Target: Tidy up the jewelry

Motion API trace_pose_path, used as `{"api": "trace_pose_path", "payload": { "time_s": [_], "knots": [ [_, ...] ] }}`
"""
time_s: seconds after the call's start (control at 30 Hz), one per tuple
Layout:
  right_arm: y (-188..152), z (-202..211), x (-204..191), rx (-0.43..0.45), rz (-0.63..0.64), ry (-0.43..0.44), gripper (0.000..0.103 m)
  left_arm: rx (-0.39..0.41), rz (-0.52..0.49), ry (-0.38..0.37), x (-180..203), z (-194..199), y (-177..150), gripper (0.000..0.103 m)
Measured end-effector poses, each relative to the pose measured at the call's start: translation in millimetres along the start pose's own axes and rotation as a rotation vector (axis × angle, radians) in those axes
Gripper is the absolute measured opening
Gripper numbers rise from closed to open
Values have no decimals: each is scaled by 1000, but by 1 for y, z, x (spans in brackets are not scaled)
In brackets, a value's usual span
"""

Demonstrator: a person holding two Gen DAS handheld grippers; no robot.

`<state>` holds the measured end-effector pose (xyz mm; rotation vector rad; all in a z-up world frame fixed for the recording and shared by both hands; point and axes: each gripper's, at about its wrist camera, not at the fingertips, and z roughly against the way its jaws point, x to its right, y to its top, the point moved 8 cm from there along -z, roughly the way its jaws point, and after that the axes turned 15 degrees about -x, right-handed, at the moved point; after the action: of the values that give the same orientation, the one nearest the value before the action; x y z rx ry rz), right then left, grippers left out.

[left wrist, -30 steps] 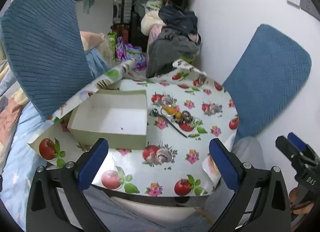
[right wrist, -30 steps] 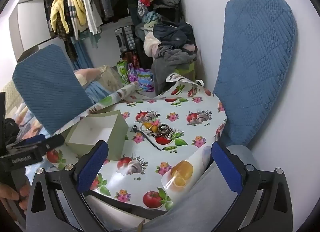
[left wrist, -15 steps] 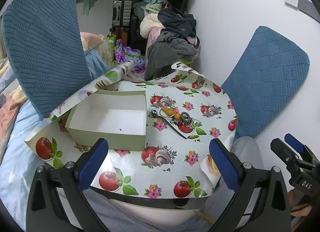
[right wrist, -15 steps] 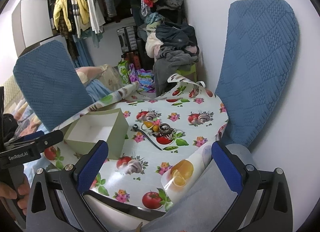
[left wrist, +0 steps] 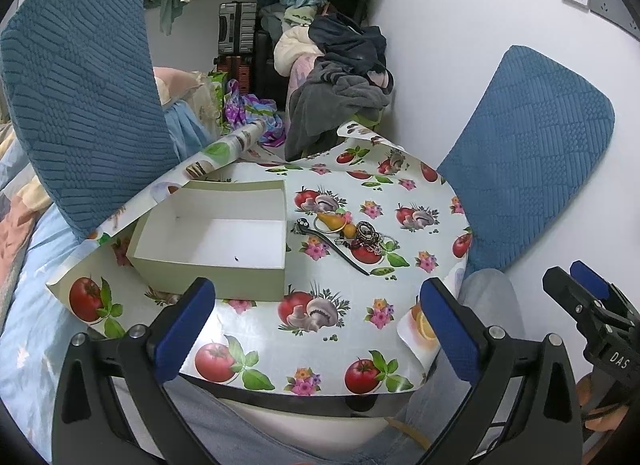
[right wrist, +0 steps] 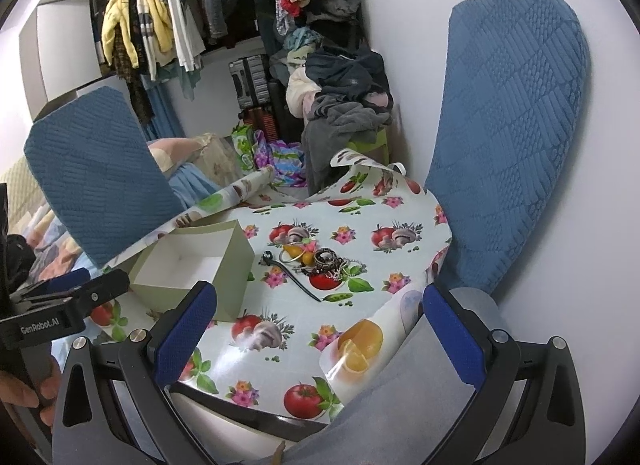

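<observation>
A small heap of jewelry lies on the fruit-print tablecloth: a thin ring-shaped bangle, a dark patterned bangle, beads and a long dark strap. It also shows in the right wrist view. An open, empty pale green box stands left of the heap; it also shows in the right wrist view. My left gripper is open and empty, held at the table's near edge. My right gripper is open and empty, held near the front right corner.
Two blue cushions lean at the table's sides, one on the left and one on the right. A pile of clothes and suitcases stand behind the table. The tablecloth's front right corner curls up. The white wall runs along the right.
Both grippers have drawn slightly closer to the table and tilted a little. The jaws have stayed open. The box and jewelry have not moved.
</observation>
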<state>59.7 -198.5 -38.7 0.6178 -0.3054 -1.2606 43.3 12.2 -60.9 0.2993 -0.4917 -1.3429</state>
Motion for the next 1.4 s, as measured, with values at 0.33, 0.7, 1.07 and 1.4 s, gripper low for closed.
{"api": "trace_pose_path", "payload": {
  "time_s": [0.33,0.7,1.07,1.4],
  "knots": [
    [-1,-1,4,-1,13,3,103,-5,-12,1,6,-2,-3,102],
    [-6,-6,-2,-14,24,10,103,0,2,-2,10,-3,-4,102],
    [-5,-13,2,0,7,21,95,-23,-10,7,10,-17,-6,102],
    [1,-31,9,-11,16,26,83,-34,2,13,13,-31,-7,102]
  ]
}}
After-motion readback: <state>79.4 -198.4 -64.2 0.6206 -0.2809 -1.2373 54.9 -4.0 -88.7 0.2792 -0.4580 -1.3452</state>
